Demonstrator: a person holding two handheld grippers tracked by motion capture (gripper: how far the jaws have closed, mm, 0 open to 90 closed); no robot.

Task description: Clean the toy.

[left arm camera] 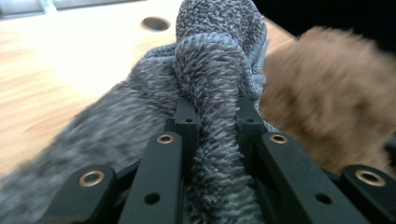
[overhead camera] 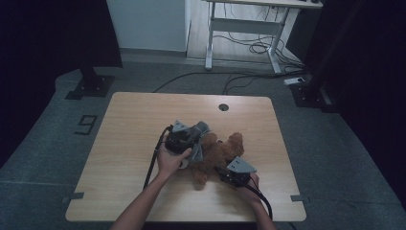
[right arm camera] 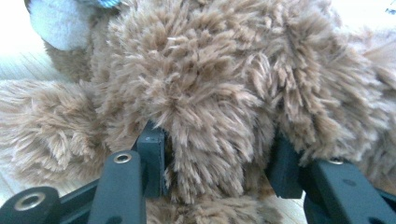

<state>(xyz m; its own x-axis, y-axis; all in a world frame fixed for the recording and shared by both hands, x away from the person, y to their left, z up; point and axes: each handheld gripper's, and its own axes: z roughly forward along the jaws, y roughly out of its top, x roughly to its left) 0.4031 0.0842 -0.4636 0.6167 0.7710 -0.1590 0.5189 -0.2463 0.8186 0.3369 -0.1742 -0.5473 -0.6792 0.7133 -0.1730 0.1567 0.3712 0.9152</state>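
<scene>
Brown plush teddy bear (overhead camera: 218,155) lying mid-surface, slightly right of centre and toward the near edge of the wooden surface (overhead camera: 134,120). Grey knitted cloth (overhead camera: 197,139), probably a small garment or sock for the toy, bunched at the bear's left side.

Handling, judged from texture: both items light, soft, fully compressible. No fragility. Long pile on the bear likely to give under pressure, so a shallow pinch would catch fur only and slip; better to bite deep into a limb or the body. Cloth stretchy, limp, droops where unsupported; best taken at a folded rim or thick edge.

Left tongs (left arm camera: 215,116): closed nearly to the limit, clamped on a thick fold of the grey cloth, fabric squeezed between the jaws and bulging above them. Bear blurred at right behind it in the left gripper view.

Right tongs (right arm camera: 217,154): partly open, jaws on either side of a lobe of the bear's fur (right arm camera: 210,93), pile pressed in between them; gripped, by the look of it. Pale patch at upper left, identity unclear.

Risk: cloth snagging on fur when pulled across.
</scene>
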